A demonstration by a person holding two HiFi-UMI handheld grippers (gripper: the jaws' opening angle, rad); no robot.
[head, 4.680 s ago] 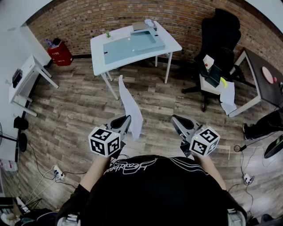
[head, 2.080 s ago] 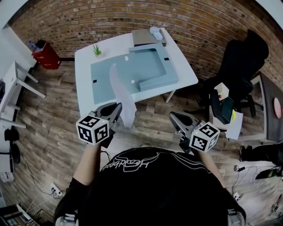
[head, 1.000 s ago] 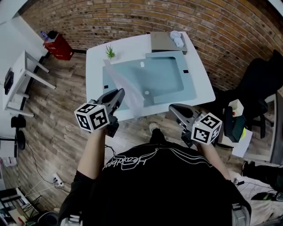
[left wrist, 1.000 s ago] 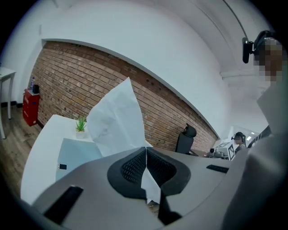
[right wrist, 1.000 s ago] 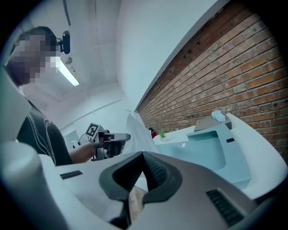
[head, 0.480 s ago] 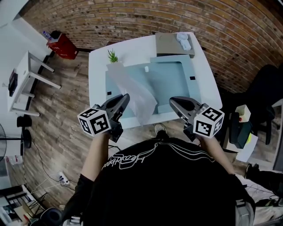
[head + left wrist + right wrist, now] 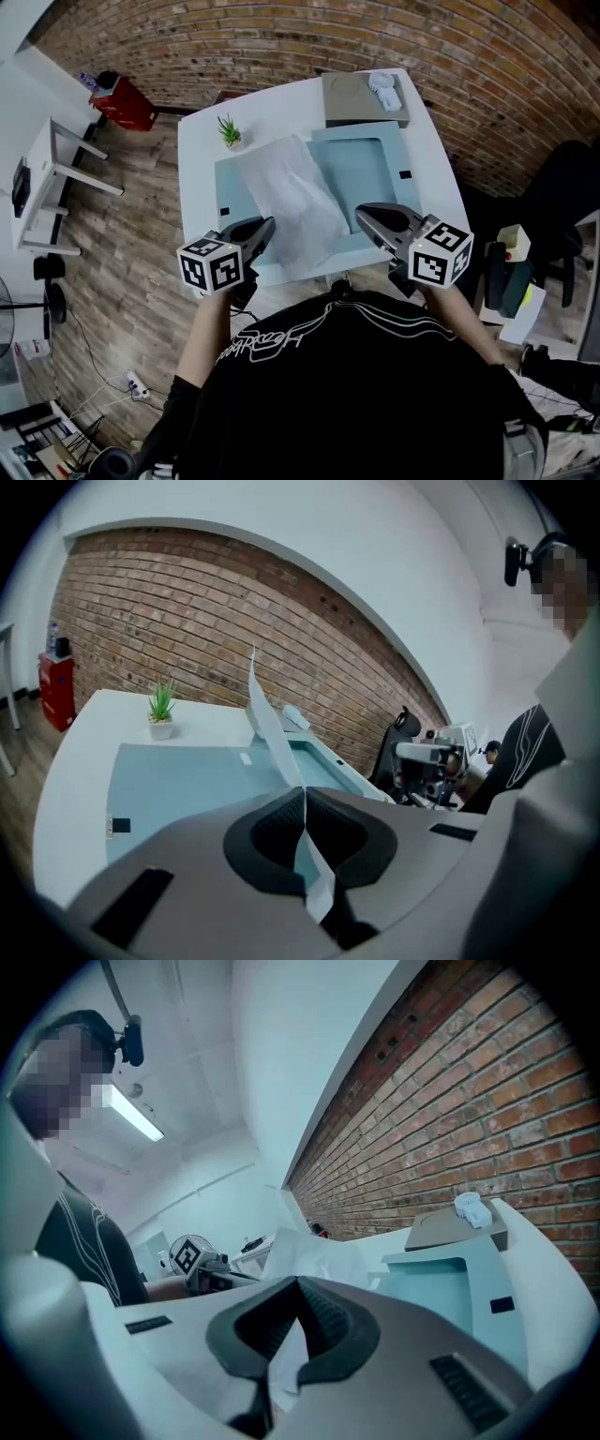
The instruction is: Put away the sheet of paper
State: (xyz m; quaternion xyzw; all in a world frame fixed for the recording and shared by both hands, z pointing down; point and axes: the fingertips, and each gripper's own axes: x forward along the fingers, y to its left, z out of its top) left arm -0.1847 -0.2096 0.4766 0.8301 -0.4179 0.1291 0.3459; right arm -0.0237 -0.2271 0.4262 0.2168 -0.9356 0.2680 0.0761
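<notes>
The white sheet of paper (image 7: 295, 202) droops flat over the blue-green mat (image 7: 366, 164) on the white table (image 7: 199, 141). My left gripper (image 7: 265, 225) is shut on the sheet's near left corner, just past the table's front edge. In the left gripper view the sheet (image 7: 267, 719) rises edge-on from the closed jaws of the left gripper (image 7: 302, 794). My right gripper (image 7: 364, 211) hovers at the sheet's near right side. Its jaws meet at the tips in the right gripper view (image 7: 298, 1283), and the sheet (image 7: 309, 1255) shows behind them.
A small potted plant (image 7: 228, 131) stands at the mat's far left corner. A grey tray (image 7: 361, 94) with a white object (image 7: 382, 82) sits at the table's back. A red box (image 7: 120, 101) and a white desk (image 7: 42, 169) are to the left, a dark chair (image 7: 562, 187) to the right.
The person has come up to the table. The left gripper sank and tipped the sheet from upright to lying over the mat. The right gripper moved in beside the sheet.
</notes>
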